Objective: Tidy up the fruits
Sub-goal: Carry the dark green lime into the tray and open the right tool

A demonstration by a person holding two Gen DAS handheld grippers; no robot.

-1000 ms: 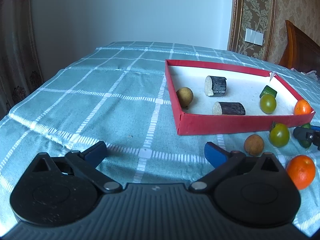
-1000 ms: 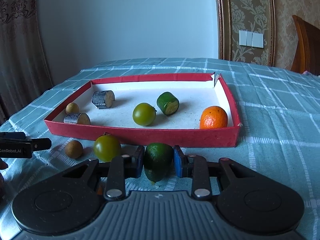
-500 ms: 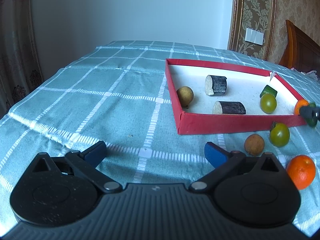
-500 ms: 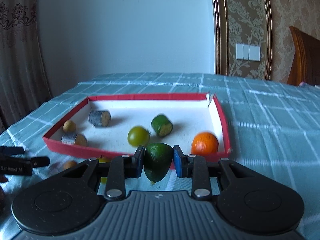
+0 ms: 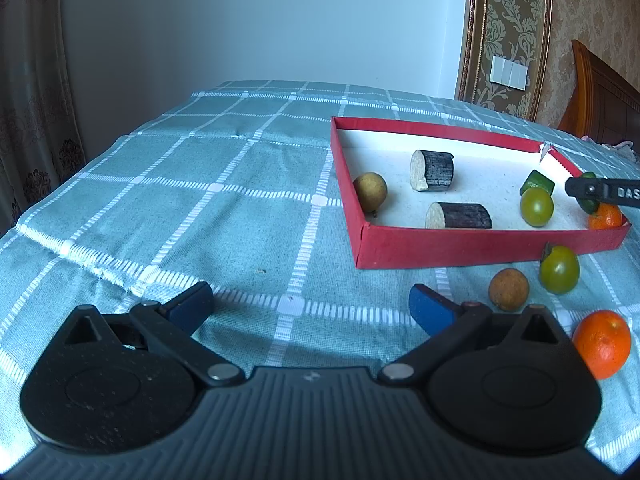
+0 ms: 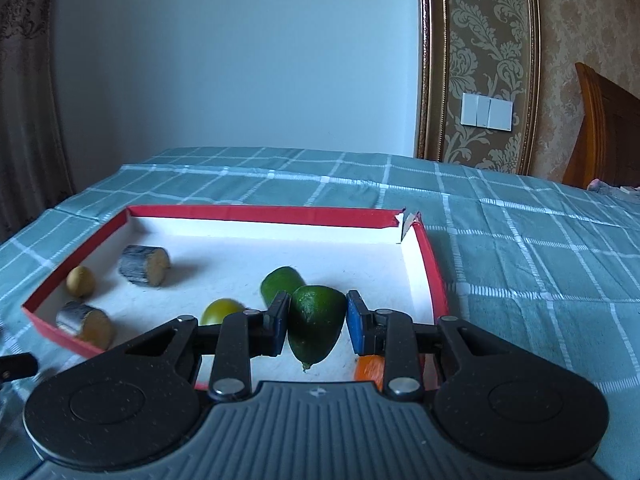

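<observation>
The right gripper (image 6: 317, 327) has carried the dark green fruit (image 6: 316, 326) from the table in front of the red tray (image 6: 256, 213) up and over its near wall; a second ago that wall stood ahead of the fruit. The fingers (image 6: 357, 326) clamp the fruit from both sides above the white floor, near a cut green piece (image 6: 280, 286), a green tomato (image 6: 218, 311) and an orange (image 6: 369, 369). Only lowering and releasing seem left for this fruit. The left gripper (image 5: 310, 306) has not moved, its fingers wide apart and empty above the checked tablecloth (image 5: 192, 208). Outside the tray wait a brown round fruit (image 5: 509, 289), another green tomato (image 5: 559, 270) and another orange (image 5: 602, 343).
</observation>
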